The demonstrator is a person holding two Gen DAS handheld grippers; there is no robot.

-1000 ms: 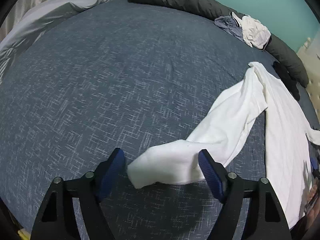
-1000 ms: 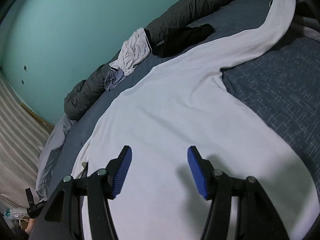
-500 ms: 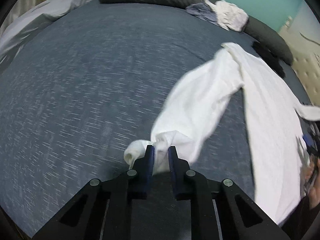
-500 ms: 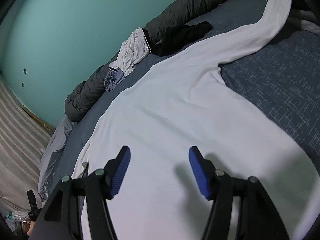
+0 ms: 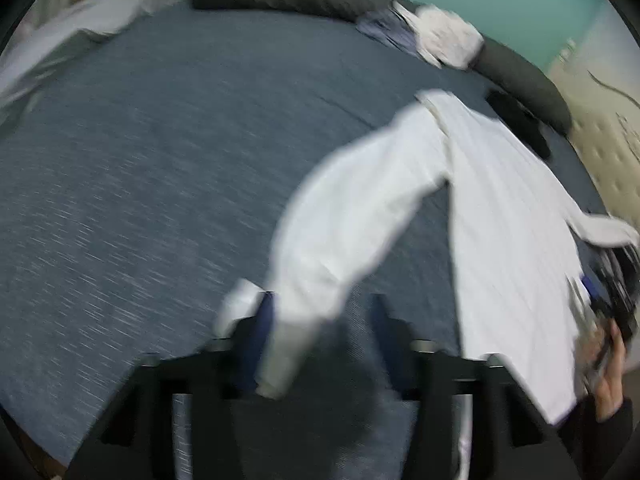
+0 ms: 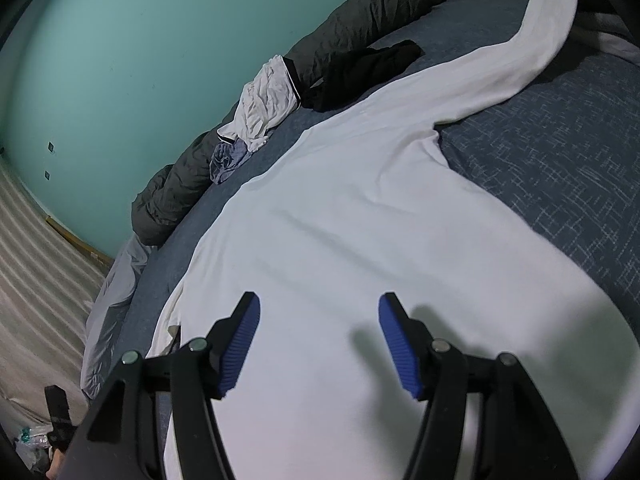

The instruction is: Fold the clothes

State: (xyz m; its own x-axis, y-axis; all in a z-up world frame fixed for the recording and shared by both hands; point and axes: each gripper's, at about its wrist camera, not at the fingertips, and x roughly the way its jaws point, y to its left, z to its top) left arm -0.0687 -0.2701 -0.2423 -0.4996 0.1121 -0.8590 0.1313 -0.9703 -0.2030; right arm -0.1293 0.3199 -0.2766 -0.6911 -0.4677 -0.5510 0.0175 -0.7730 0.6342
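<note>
A white long-sleeved shirt (image 6: 360, 240) lies spread on the dark blue bed (image 6: 560, 168). In the blurred left wrist view its sleeve (image 5: 352, 216) hangs lifted off the bed, and the cuff end drapes between the fingers of my left gripper (image 5: 320, 320), whose jaws stand apart. The shirt's body (image 5: 508, 232) lies to the right. My right gripper (image 6: 318, 320) is open and empty, hovering just above the shirt's body. The other sleeve (image 6: 540, 40) stretches toward the headboard.
A dark rolled duvet (image 6: 352, 24) runs along the teal wall, with a crumpled white garment (image 6: 264, 104), a bluish one (image 6: 226, 158) and a black one (image 6: 360, 68) beside it. A grey sheet (image 5: 80, 36) lies at the far left. A hand (image 5: 608, 376) shows at the right edge.
My left gripper shut on the sleeve end, lifted it and swung right, and its jaws now stand apart again. The right gripper has hardly moved.
</note>
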